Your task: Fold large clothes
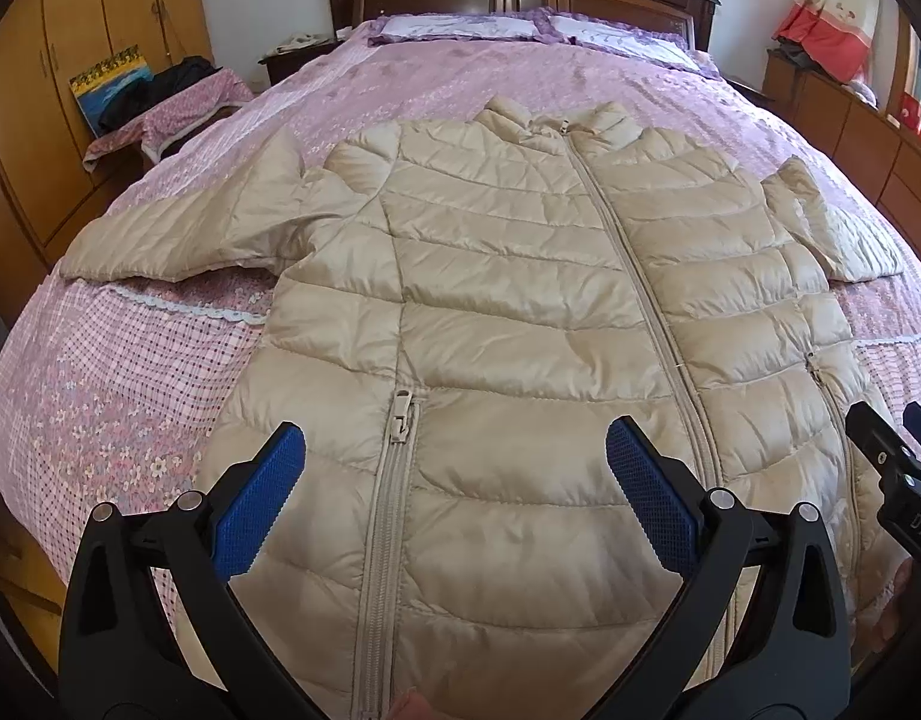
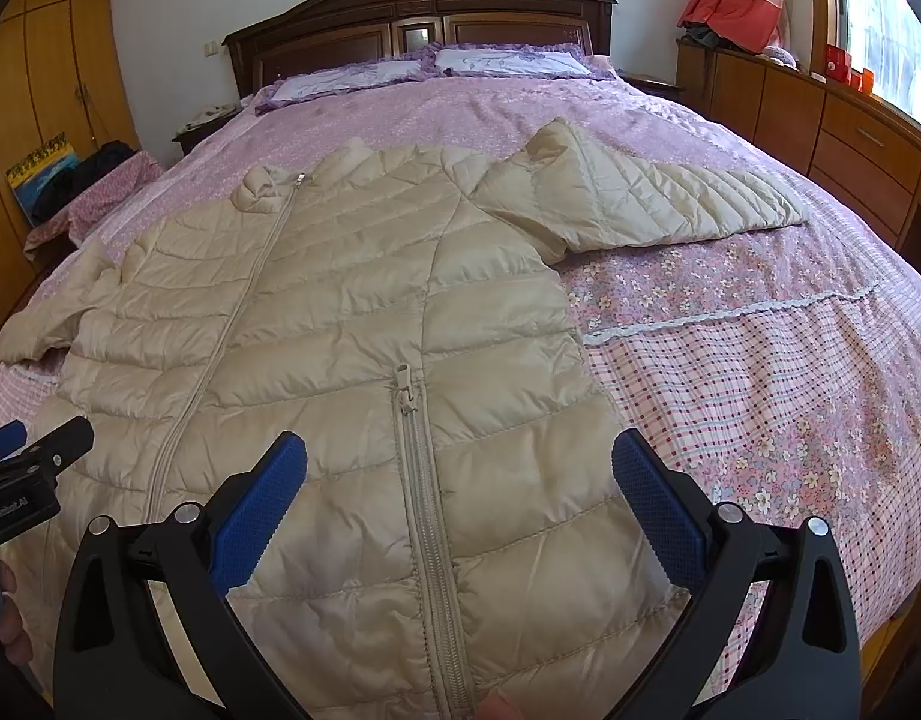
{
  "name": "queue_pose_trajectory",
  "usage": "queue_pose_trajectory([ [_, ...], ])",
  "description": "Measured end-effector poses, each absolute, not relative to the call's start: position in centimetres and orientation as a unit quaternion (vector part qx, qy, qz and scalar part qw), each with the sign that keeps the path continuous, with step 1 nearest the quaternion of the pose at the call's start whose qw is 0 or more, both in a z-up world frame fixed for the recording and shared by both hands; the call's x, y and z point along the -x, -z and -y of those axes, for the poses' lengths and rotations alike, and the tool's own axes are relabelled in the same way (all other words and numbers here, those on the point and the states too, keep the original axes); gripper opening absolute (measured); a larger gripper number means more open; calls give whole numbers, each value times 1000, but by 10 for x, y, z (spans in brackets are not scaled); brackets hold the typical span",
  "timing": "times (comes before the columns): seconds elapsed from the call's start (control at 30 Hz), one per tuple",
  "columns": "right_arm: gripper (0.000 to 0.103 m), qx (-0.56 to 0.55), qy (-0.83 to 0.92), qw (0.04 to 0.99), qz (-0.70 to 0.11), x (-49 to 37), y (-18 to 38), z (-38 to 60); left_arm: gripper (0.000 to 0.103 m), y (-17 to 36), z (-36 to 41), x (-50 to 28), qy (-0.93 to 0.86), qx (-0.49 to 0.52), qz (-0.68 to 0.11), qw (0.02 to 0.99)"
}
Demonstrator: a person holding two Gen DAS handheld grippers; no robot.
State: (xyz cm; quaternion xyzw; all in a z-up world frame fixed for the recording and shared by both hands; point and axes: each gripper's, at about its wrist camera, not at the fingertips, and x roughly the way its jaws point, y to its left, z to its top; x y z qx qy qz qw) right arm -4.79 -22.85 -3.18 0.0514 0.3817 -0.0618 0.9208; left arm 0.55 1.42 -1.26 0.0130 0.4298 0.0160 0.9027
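Bedspread (image 1: 130, 396) margins flank the flat jacket (image 1: 520, 312) (zipped); both hand-held grippers, left (image 1: 454, 468) and right (image 2: 460, 474), gape empty.

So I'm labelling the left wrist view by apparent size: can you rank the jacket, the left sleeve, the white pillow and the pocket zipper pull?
1. jacket
2. left sleeve
3. white pillow, though it lies far off, so it only looks smaller
4. pocket zipper pull

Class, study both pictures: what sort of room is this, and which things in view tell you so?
A bedroom in a home, most likely. A large bed with pillows and a wooden headboard fills the view, a wardrobe stands along one wall, and a puffer jacket lies spread on the bed.
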Motion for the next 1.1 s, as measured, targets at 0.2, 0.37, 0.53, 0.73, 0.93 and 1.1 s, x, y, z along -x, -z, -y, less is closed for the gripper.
queue_pose_trajectory([
  [0.2,98,-51,62,921,-382,48,32,229,100,13,-14,-5,-17,-14,-430,902],
  [0.37,98,-52,61,921,-382,48,32,229,100,13,-15,-5,-18,-12,-430,903],
  [0.53,98,-51,61,921,-382,48,32,229,100,13,-16,-5,-18,-12,-430,902],
  [0.73,98,-51,61,921,-382,48,33,228,100,13,-16,-5,-17,-13,-430,902],
  [0.93,98,-51,61,921,-382,47,33,228,100,13,-17,-5,-17,-12,-430,903],
  [1.1,98,-50,61,921,-382,47,32,227,100,13,-16,-5,-18,-12,-430,903],
])
